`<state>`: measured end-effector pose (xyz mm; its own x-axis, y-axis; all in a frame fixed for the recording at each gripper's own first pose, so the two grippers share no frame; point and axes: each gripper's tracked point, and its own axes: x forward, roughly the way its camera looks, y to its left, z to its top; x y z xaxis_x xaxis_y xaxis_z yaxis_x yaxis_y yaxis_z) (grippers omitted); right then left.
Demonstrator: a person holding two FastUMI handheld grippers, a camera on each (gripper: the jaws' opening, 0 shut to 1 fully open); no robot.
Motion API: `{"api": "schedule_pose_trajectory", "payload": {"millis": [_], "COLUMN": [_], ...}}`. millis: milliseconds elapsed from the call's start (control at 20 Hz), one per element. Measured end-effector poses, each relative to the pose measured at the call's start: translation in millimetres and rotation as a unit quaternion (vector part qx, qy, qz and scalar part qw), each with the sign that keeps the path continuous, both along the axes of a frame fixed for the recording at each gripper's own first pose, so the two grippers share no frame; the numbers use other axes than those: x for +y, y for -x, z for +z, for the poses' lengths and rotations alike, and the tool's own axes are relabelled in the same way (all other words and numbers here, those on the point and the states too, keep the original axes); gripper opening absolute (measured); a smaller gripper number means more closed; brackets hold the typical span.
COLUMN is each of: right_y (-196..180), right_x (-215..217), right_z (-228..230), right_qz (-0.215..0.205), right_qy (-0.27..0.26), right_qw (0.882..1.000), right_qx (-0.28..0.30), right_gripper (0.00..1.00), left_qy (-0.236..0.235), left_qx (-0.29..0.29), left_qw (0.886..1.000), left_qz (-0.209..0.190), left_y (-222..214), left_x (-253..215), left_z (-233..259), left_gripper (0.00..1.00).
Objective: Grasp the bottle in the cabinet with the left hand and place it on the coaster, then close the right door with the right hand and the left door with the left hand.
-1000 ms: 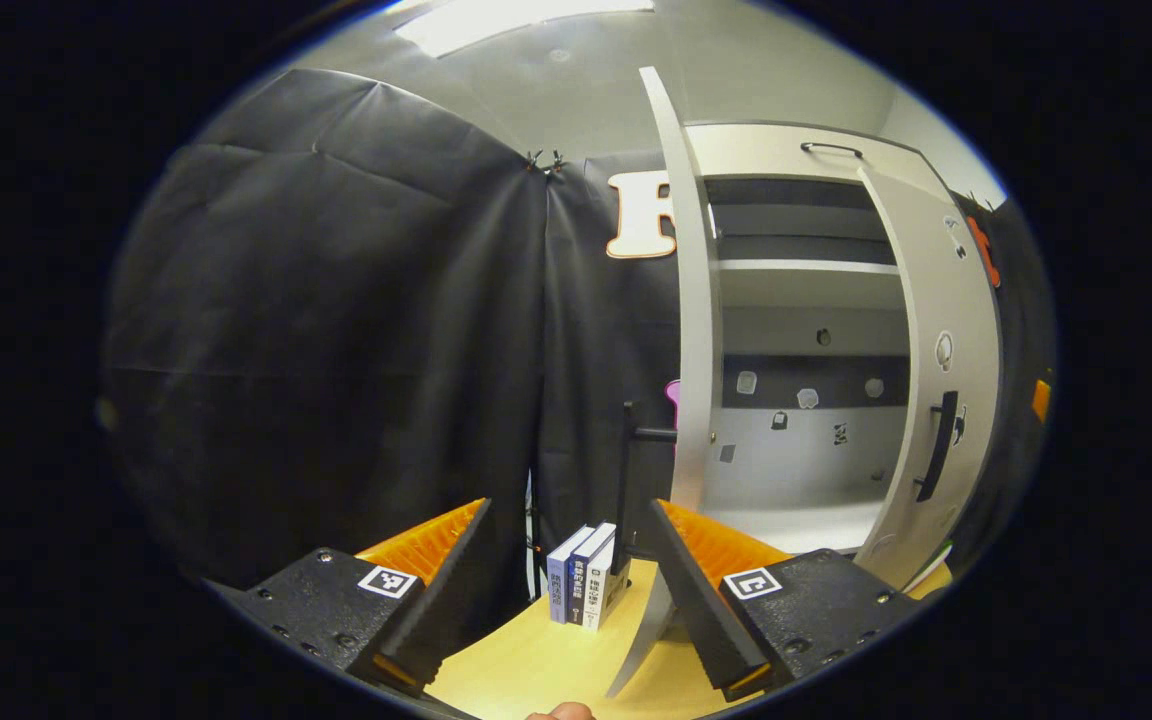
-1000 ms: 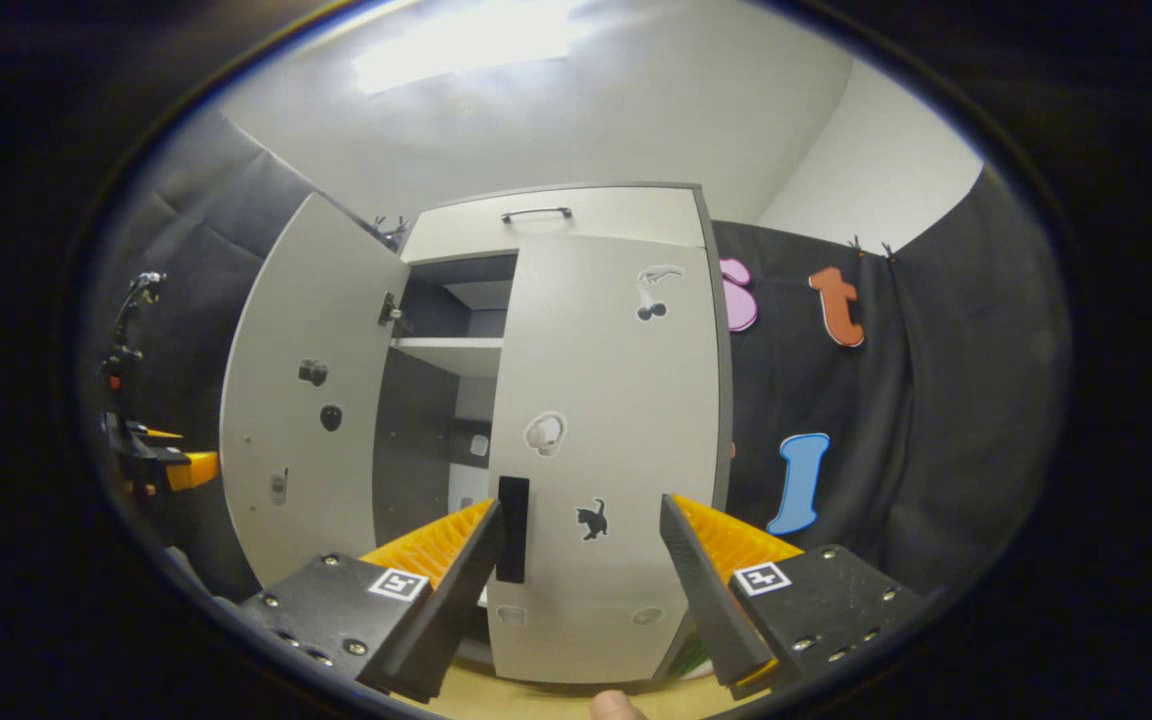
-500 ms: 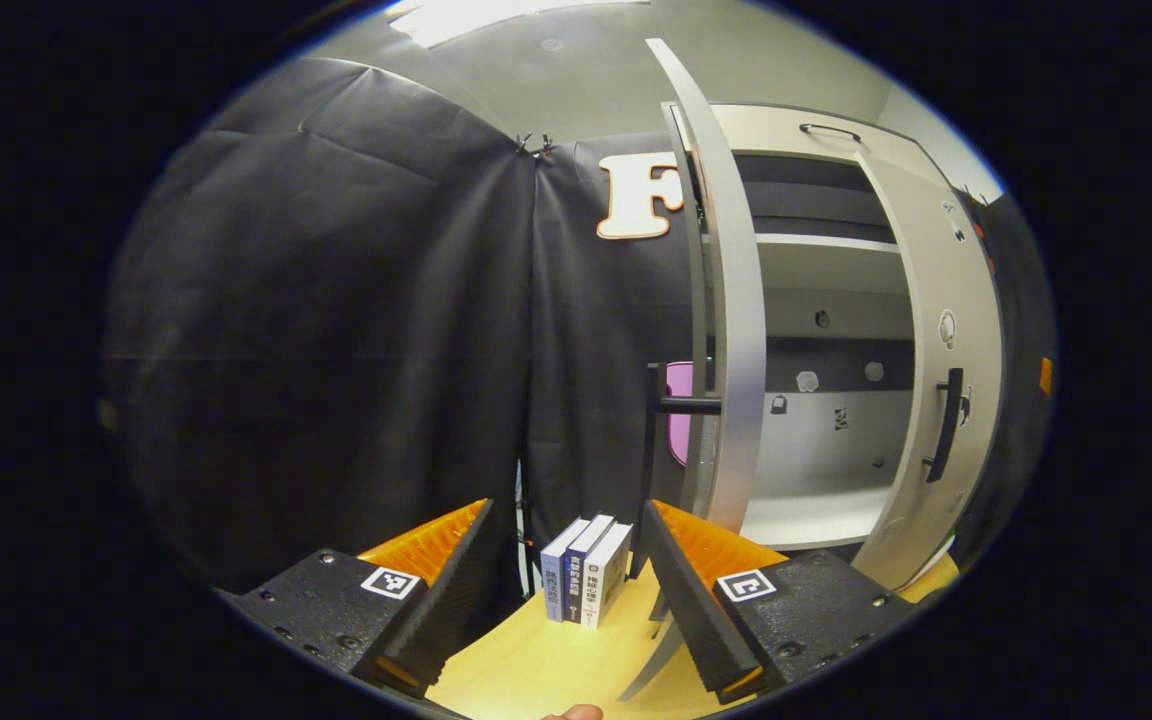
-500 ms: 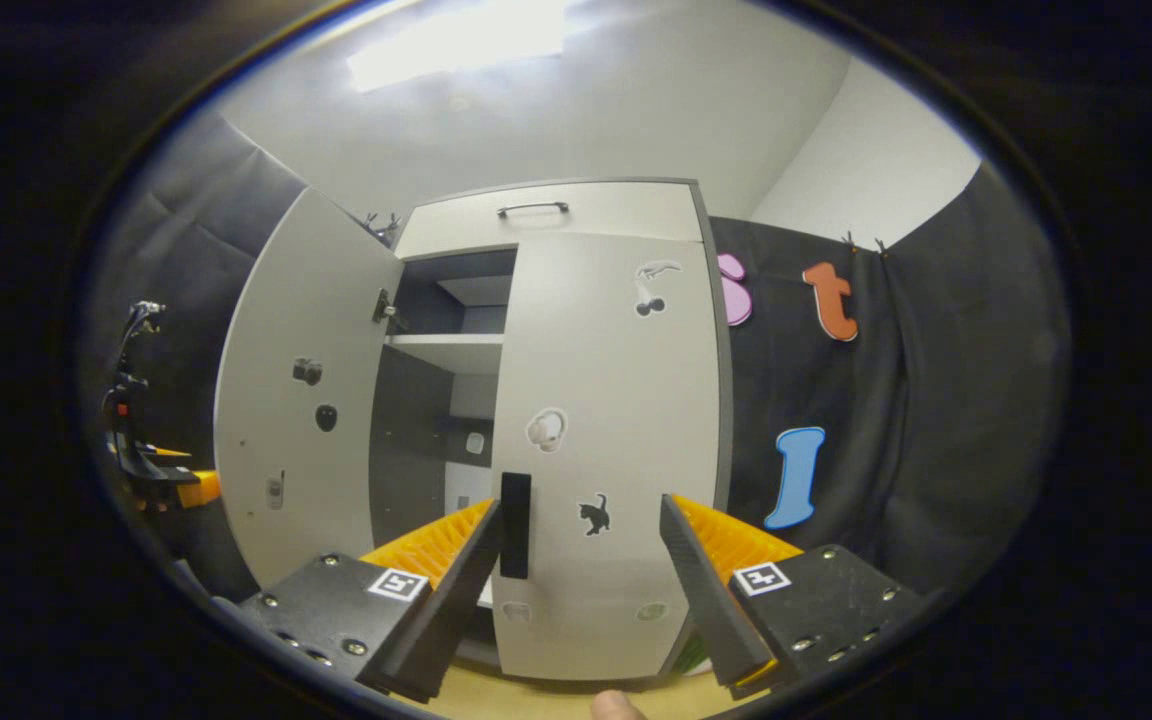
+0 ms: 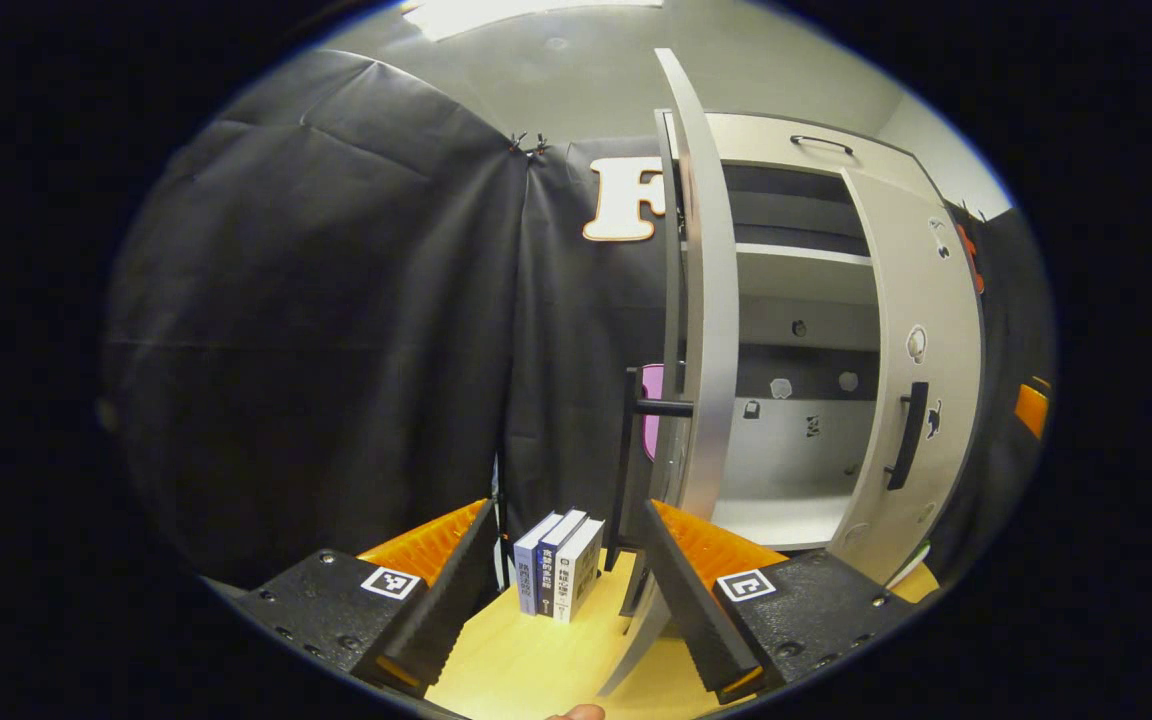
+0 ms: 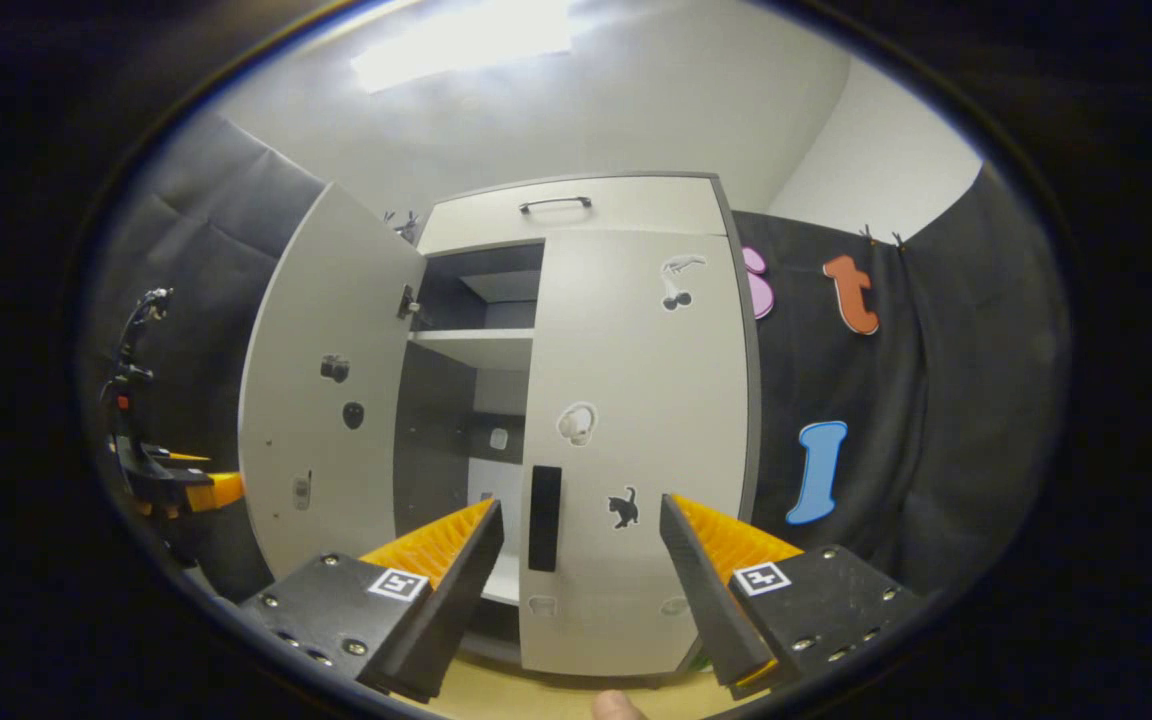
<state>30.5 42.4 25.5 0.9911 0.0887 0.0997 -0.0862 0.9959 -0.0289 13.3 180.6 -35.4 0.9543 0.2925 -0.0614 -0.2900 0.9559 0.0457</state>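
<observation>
In the left gripper view, our left gripper (image 5: pixel 566 590) has its jaws spread and grips nothing. The left door (image 5: pixel 701 300) stands edge-on just ahead and a little right of the jaws, its long axis upright, with its handle (image 5: pixel 628 455) on the outer face, between us and the books (image 5: pixel 556 578) on the table (image 5: pixel 536 665). Beyond it the cabinet (image 5: pixel 796 440) looks empty; we cannot see the bottle or coaster here.

In the right gripper view, our right gripper (image 6: pixel 581 590) is also spread and empty, facing the right door (image 6: pixel 641 440), which looks nearly shut. The left door (image 6: pixel 331 400) is still wide open, far to the left, with the left gripper (image 6: pixel 176 485) just outside it. So, we judge, the left hand is nearer and should push that door rightward.
</observation>
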Motion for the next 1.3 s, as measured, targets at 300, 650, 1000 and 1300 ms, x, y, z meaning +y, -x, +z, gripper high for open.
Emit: {"api": "schedule_pose_trajectory", "payload": {"millis": [300, 650, 1000, 1300], "right_y": [3, 7, 11, 12], "right_x": [3, -3, -14, -21], "right_z": [1, 2, 3, 2], "right_qz": [0.007, 0.004, -0.010, -0.018], "right_qy": [-0.003, -0.002, 0.002, 0.004], "right_qw": [1.000, 1.000, 1.000, 1.000], "right_qx": [0.000, -0.001, -0.003, -0.003], "right_gripper": [0.95, 0.95, 0.95, 0.95], "left_qy": [0.011, 0.028, 0.033, 0.035], "left_qx": [-0.001, 0.003, 0.007, 0.011], "left_qw": [0.999, 0.995, 0.990, 0.984], "left_qz": [-0.041, -0.100, -0.140, -0.175], "left_y": [-3, -14, -28, -37], "left_x": [-34, -79, -109, -134], "left_z": [-3, -8, -13, -15], "left_gripper": [0.92, 0.92, 0.87, 0.92]}}
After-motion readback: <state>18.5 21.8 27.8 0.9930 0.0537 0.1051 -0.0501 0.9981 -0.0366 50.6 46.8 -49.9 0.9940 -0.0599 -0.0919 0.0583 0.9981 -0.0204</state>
